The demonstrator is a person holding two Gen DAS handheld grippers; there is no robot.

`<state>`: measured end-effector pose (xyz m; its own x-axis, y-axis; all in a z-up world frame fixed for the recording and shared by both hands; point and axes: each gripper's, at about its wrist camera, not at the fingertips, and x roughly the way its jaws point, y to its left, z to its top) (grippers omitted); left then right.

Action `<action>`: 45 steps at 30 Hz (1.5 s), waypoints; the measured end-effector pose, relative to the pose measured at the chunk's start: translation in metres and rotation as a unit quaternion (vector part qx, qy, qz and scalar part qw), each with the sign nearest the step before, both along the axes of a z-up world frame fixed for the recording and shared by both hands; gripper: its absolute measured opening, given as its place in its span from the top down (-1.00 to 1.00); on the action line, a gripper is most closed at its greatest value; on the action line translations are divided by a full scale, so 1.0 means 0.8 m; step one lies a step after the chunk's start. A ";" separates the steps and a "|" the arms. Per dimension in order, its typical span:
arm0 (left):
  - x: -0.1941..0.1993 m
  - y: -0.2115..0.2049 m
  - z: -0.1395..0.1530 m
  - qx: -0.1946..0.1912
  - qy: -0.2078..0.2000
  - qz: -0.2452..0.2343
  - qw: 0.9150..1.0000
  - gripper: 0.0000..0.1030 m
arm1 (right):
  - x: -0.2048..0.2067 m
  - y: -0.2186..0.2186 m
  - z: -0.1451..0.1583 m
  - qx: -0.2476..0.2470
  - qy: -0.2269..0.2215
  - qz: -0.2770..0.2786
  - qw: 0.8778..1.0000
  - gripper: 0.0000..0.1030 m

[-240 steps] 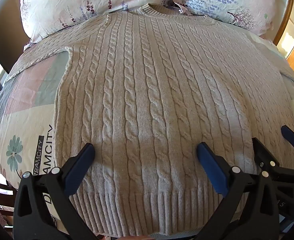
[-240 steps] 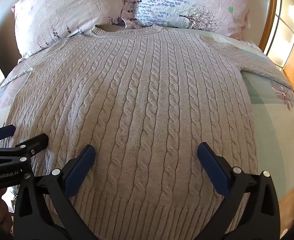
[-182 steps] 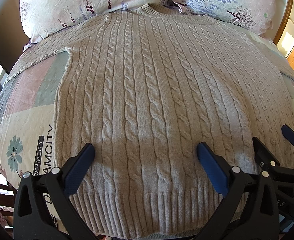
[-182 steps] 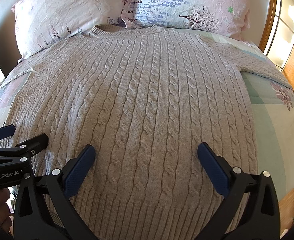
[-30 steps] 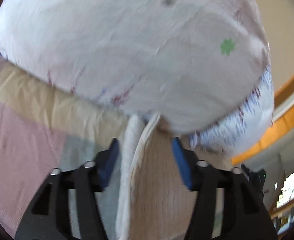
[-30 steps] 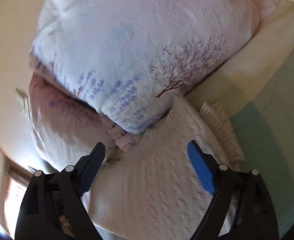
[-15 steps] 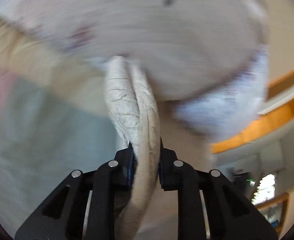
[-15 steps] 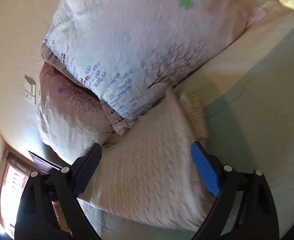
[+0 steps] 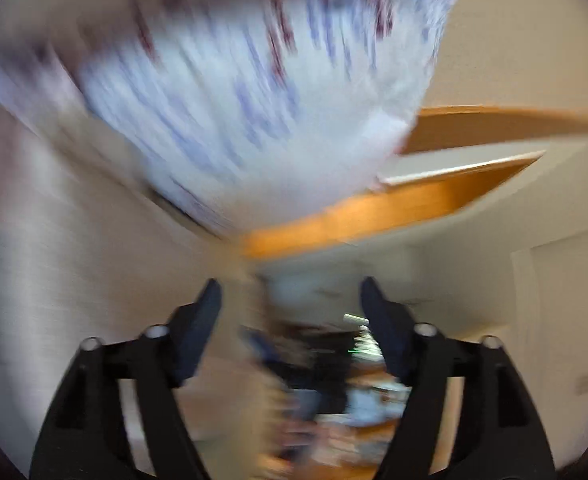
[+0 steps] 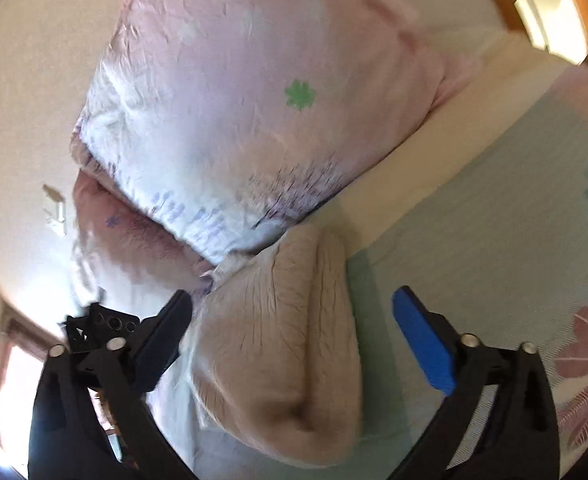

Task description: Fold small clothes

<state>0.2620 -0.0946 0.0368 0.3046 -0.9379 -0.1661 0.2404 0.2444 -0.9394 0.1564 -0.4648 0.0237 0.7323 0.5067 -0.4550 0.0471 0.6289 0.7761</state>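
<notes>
The beige cable-knit sweater (image 10: 282,332) lies bunched on the bed below the pillows in the right wrist view, its folded part between my right fingers. My right gripper (image 10: 290,328) is open around it, not clamped. My left gripper (image 9: 292,312) is open and empty in a very blurred view, pointing across the room. A beige blur (image 9: 74,264) at its left may be the sweater. The left gripper's body (image 10: 102,328) shows at the left of the right wrist view.
Two floral pillows (image 10: 254,112) lean on the wall at the bed head. The pastel patchwork bedsheet (image 10: 493,240) spreads to the right. A wooden headboard (image 9: 373,208) and blurred room furniture (image 9: 333,380) lie beyond the left gripper.
My left gripper has let go of the sweater sleeve it pinched half a second ago, opened, and swung fast to the right. The right gripper moved closer over the bunched sweater.
</notes>
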 end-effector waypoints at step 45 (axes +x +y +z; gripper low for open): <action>-0.240 0.118 0.002 0.551 -0.143 0.158 0.807 -0.97 | 0.031 0.222 0.001 -0.188 0.066 0.012 0.980 -0.55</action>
<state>0.0700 -0.0002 0.0385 0.6731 -0.1372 -0.7267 0.1707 0.9849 -0.0279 0.1809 -0.2875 0.0248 0.6449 0.3022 -0.7020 0.1125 0.8710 0.4783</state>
